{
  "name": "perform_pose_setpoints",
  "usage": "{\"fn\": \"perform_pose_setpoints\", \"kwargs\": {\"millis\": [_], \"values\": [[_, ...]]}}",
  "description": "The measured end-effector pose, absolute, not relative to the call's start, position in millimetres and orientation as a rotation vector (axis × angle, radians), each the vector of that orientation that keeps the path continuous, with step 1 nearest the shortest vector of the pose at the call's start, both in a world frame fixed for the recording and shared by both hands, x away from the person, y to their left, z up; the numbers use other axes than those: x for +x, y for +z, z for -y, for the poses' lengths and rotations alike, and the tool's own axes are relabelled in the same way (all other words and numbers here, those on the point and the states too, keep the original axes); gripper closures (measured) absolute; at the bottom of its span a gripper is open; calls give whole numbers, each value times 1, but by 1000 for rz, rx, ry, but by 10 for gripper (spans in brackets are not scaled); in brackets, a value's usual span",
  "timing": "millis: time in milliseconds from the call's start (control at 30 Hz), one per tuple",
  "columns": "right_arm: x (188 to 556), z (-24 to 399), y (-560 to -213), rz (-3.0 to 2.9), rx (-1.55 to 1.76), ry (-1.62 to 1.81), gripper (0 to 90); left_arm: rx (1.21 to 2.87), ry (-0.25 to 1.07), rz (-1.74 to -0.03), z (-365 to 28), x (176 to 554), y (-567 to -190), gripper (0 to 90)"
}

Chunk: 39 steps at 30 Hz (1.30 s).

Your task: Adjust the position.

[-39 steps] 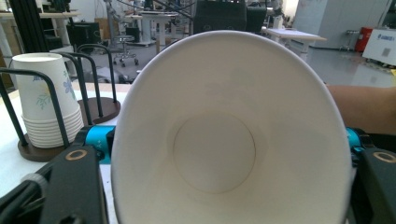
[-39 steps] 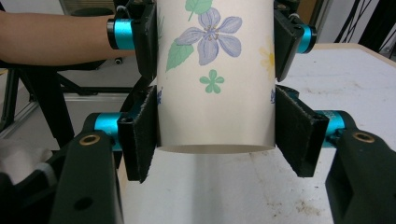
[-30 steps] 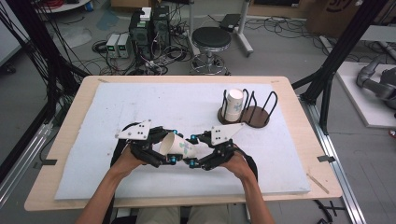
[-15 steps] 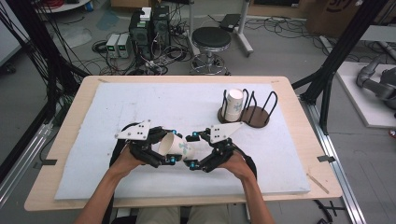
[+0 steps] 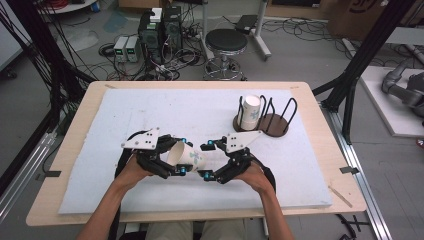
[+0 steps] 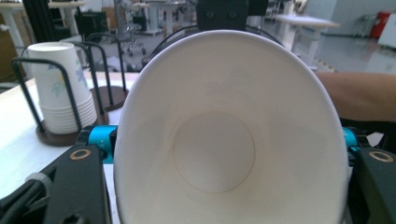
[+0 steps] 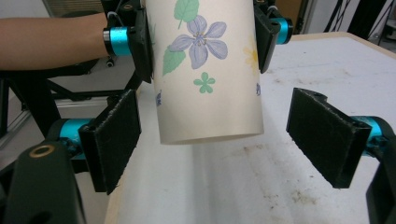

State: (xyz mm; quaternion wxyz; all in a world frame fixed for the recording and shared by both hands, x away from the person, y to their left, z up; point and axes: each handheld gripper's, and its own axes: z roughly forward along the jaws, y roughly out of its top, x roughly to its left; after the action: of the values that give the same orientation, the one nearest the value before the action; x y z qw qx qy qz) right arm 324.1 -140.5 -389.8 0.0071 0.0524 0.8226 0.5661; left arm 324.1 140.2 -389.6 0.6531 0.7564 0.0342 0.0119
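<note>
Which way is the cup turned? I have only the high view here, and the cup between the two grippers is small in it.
Observer: The left gripper holds the paper cup on its side, its open mouth facing back toward that gripper's camera; the inside looks empty.
Operator: Does the right gripper grip it also?
Observer: No. In the right gripper view the right gripper is open, one pad on each side of the cup's base end, with gaps showing.
Operator: Is the cup plain?
Observer: No, the right gripper view shows printed flowers and green leaves on its wall.
</note>
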Motion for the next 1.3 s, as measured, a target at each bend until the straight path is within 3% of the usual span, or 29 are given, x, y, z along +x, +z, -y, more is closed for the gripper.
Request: {"fn": "perform_pose_setpoints", "kwargs": {"millis": [833,1300], "values": [[316,177,-401,-2446,447,1688,182,1917,86,-148,-149,338,-362,312],[310,211,-414,-2299,725,1557,182,2115,108,-160,-139,354,-354,315]]}}
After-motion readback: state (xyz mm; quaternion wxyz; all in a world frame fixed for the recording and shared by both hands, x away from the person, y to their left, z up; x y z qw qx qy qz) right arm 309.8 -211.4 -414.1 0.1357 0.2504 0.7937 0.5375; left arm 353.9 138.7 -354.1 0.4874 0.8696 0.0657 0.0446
